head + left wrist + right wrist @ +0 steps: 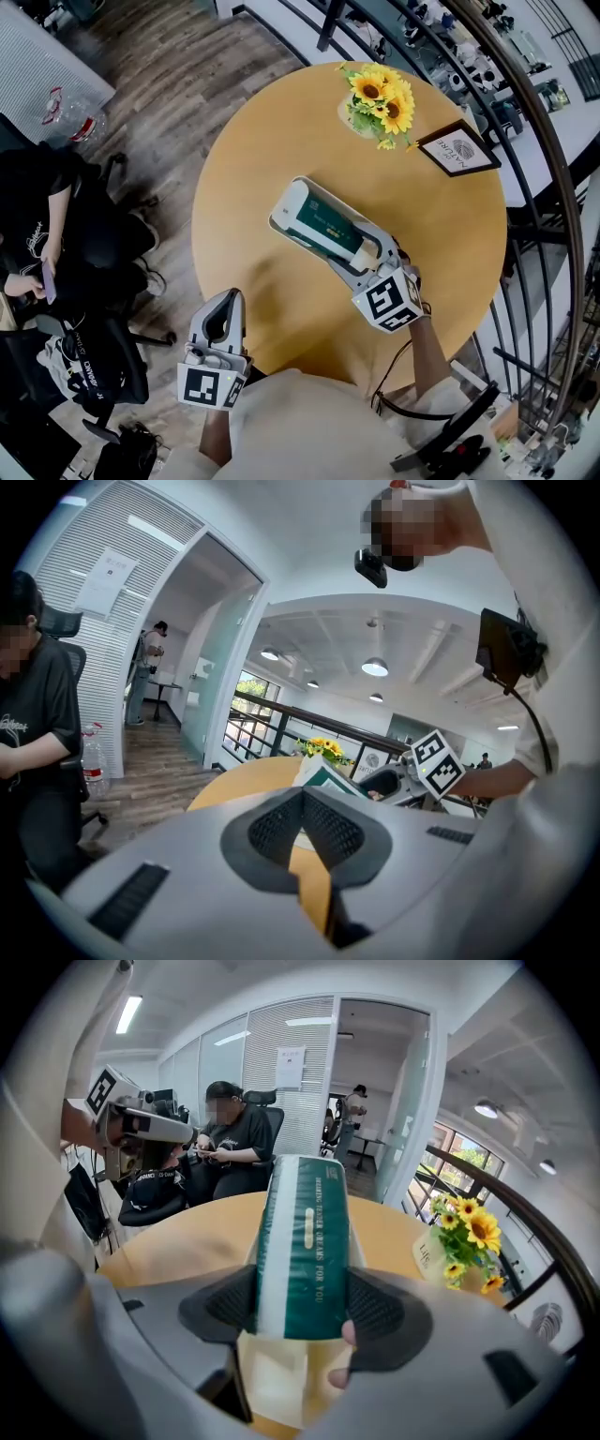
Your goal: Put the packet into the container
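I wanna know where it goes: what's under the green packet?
A pale container shows below the green packet. The packet covers most of it, so its inside is hidden.

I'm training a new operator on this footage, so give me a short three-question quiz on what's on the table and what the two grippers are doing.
1. True or false: the left gripper is shut with nothing between its jaws.
2. What stands on the table beside the sunflowers? A) a framed sign B) a laptop C) a mug
3. Fill in: the right gripper is shut on a green and white ____.
Key: 1 true; 2 A; 3 packet.
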Available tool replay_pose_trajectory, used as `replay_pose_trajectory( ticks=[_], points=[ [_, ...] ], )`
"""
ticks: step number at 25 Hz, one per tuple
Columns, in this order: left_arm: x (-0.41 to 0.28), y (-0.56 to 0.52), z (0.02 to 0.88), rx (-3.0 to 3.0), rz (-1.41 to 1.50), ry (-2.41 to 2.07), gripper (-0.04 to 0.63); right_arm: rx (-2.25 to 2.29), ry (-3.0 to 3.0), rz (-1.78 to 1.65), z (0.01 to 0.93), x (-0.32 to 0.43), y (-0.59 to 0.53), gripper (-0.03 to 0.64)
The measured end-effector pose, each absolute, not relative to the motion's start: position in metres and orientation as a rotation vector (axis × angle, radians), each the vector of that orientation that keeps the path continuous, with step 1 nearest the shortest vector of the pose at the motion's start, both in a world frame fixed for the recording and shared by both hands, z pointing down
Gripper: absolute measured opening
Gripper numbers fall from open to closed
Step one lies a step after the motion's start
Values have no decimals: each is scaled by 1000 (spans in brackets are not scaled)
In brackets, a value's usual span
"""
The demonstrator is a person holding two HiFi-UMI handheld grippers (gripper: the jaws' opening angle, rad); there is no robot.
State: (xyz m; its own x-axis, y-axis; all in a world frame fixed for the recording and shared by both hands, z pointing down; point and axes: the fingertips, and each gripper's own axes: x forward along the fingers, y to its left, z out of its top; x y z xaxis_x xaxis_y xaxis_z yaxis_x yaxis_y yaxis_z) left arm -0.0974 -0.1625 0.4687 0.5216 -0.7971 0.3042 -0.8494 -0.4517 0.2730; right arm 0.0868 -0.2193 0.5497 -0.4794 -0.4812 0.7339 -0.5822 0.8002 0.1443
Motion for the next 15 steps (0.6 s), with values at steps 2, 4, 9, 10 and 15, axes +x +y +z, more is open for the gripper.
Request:
replay_pose_trajectory(
  ticks=[2,4,9,10,15],
  points=[
    [-97,-162,469,2377,182,-1351,5,786,-2120,189,547,91,-221,307],
    [-97,-162,470,2375,181,-1349,5,775,-2077,200,546,92,-222,305],
    [-93,-161,468,2381,175,-1346,5,685,-2058,203,559,86,-213,307],
    [-93,-161,467,2382,174,-1347,5,694,-2054,192,560,86,-214,307],
    [-98,-163,468,2374,178,-1362,5,731,-2100,170,554,82,-221,305]
  ],
)
